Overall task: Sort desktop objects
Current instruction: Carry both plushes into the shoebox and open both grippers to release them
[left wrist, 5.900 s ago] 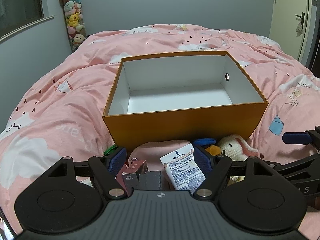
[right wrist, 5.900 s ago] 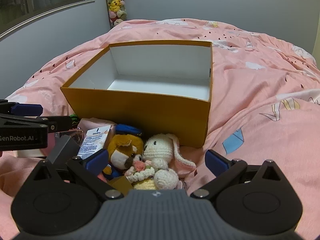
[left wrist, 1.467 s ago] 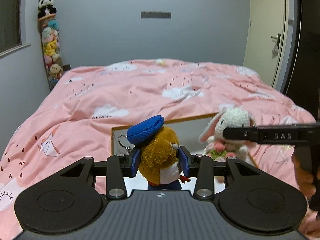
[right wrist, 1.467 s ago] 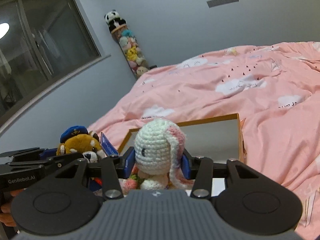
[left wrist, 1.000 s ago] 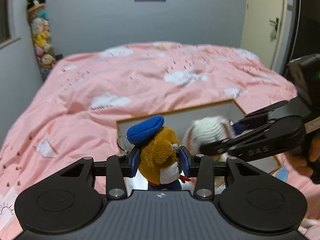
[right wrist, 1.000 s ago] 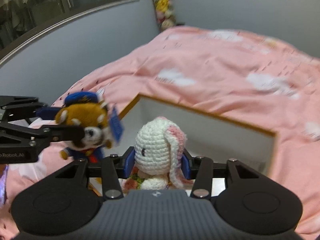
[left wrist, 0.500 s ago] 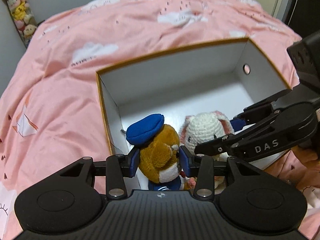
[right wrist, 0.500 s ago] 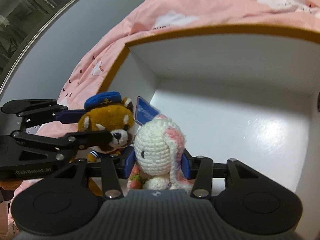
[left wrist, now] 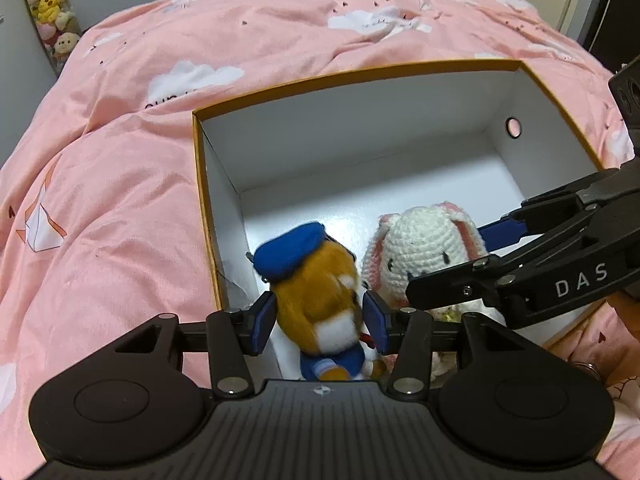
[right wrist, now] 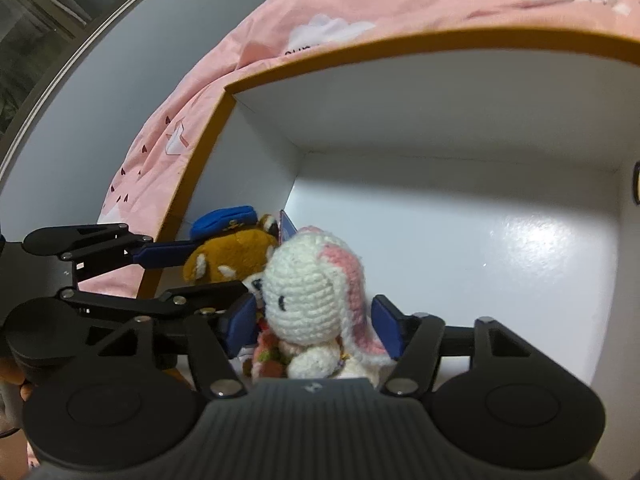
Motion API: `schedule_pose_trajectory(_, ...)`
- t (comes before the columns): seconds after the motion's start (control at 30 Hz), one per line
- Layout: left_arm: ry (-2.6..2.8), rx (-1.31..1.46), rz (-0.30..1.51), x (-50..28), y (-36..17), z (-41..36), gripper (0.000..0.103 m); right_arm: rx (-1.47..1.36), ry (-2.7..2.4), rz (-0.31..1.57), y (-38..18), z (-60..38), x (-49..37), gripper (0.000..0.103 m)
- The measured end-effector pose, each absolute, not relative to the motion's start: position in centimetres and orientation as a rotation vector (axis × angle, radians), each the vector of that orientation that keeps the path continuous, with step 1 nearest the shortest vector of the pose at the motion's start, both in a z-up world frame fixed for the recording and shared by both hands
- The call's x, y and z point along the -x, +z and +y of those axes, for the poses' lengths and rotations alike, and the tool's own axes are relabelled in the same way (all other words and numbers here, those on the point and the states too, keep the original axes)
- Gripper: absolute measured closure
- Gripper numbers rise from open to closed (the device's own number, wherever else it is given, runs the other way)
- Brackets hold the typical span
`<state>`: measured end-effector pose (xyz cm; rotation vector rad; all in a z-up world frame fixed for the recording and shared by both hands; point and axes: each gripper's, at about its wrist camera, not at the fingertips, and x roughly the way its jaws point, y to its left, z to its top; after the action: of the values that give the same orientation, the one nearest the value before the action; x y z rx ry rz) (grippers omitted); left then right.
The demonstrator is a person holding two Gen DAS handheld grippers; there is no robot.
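Both toys are down inside the orange box [left wrist: 202,184], at its near-left corner on the white floor. The left gripper [left wrist: 320,322] has just been opening: its blue pads stand a little off the flanks of the brown plush in a blue cap [left wrist: 316,292], which sits between them, released. The right gripper [right wrist: 316,326] has likewise just widened, and the white crocheted rabbit [right wrist: 312,300] sits between its spread fingers, no longer pinched, though its droopy pink ear hangs against the right pad.

The 2 toys touch each other, and the 2 grippers crowd the same corner, the right one's lower finger [left wrist: 452,280] crossing just in front of the rabbit in the left wrist view. The main risk is on the way out: a finger could snag the rabbit's loose yarn or hanging ear, or the plush's key ring, and drag a toy back up over the wall. Lifting at an angle could also knock one gripper into the other, or catch the box's near wall and shift it on the soft pink duvet [left wrist: 120,160]. The plush already leans, so a nudge would likely topple it, though it would stay in the box.
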<state>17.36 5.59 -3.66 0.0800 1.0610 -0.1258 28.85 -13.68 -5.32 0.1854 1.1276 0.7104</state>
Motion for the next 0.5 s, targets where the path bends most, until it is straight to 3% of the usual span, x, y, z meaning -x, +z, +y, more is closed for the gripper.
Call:
schedule_pose_trajectory(0.33, 0.012, 0.02, 0.837, -12.5, -0.2, 7.2, 0.045, -0.092, 0.652, 1.123, -3.9, -13.3, -27.1, 0.03)
schedule_pose_trajectory(0.5, 0.067, 0.12, 0.843, -11.0, -0.4, 9.6, 0.045, -0.088, 0.598, 1.156, -4.6, -13.0, -27.4, 0.031)
